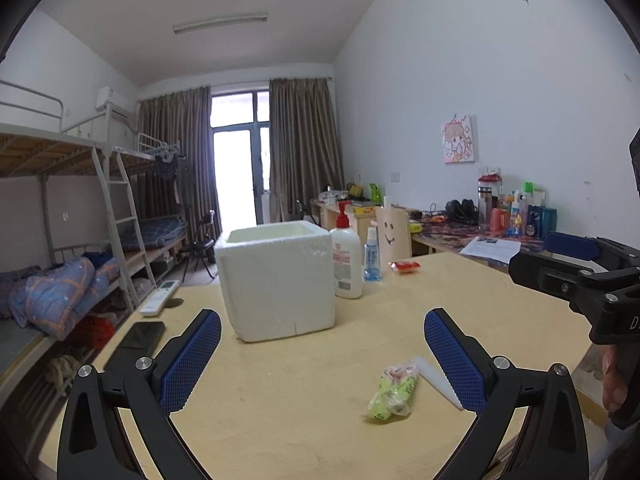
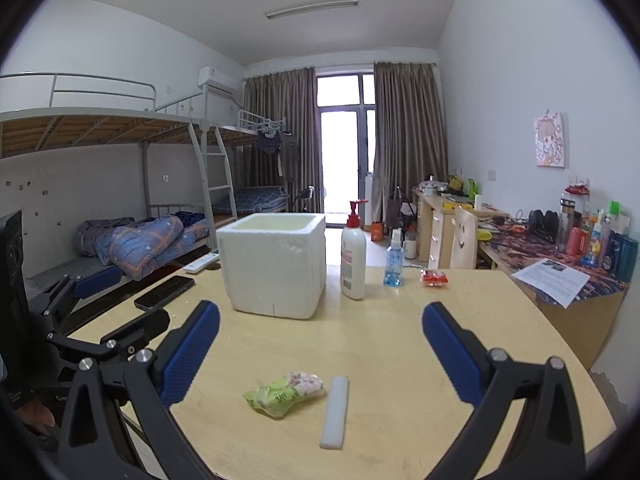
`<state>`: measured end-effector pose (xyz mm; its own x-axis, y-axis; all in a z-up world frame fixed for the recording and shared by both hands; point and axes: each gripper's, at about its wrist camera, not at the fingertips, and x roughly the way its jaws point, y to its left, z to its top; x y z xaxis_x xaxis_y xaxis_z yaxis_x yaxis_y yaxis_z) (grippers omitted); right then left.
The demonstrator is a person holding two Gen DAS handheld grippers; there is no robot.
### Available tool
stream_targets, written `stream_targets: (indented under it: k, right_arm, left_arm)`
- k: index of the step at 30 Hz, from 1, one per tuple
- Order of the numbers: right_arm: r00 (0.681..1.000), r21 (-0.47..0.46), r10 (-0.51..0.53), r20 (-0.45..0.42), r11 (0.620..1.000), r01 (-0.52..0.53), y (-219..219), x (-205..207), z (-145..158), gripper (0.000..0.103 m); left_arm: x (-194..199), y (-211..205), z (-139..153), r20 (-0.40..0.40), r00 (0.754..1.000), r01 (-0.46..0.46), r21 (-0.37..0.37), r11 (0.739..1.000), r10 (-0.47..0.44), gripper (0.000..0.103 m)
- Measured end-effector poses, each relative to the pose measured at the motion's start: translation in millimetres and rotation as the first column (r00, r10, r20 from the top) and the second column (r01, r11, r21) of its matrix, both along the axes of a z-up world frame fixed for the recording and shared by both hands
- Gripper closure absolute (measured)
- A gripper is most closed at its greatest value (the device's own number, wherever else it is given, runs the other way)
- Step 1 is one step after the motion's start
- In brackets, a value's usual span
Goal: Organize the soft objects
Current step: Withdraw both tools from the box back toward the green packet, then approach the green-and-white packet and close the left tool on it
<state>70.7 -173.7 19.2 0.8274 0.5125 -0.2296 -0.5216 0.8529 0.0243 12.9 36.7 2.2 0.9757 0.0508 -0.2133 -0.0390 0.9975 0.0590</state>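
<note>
A green and pink soft packet (image 1: 394, 392) (image 2: 285, 393) lies on the wooden table (image 2: 380, 360) near its front. Beside it is a white foam strip (image 1: 438, 384) (image 2: 335, 411). Behind them stands an open white foam box (image 1: 276, 280) (image 2: 274, 264). A small red packet (image 1: 405, 267) (image 2: 435, 278) lies further back on the right. My left gripper (image 1: 322, 354) is open above the table, nothing between its blue pads. My right gripper (image 2: 320, 350) is open too, hovering above the packet and strip. Each gripper shows at the edge of the other's view.
A lotion pump bottle (image 2: 353, 258) and a blue spray bottle (image 2: 393, 258) stand right of the box. A black phone (image 2: 165, 293) and a white remote (image 2: 201, 262) lie at the table's left. A paper sheet (image 2: 552, 276) and cluttered desk are at right, bunk beds at left.
</note>
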Motion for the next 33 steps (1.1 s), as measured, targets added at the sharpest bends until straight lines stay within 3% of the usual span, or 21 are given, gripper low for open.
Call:
stream_targets:
  k: [16,25,33]
  right_arm:
    - [0.994,-0.047,-0.048,-0.093,0.998,0.044,-9,15,-32,0.001]
    - [0.985,-0.094,-0.064,-0.162,0.994,0.05,-6,26,-49,0.001]
    - [0.967,-0.11,-0.05,-0.251,0.994,0.023,-7,42,-65,0.001]
  left_arm:
    - [32,-14,-33,-0.139,0.986,0.092,-0.018,0.996,-0.093,0.001]
    - [61,-20,-57,-0.293,0.947,0.122,-0.044,0.991,-0.13,0.001]
    - [78,-20,-65,-0.361,0.925,0.115,-0.042,0.992,-0.123,0.001]
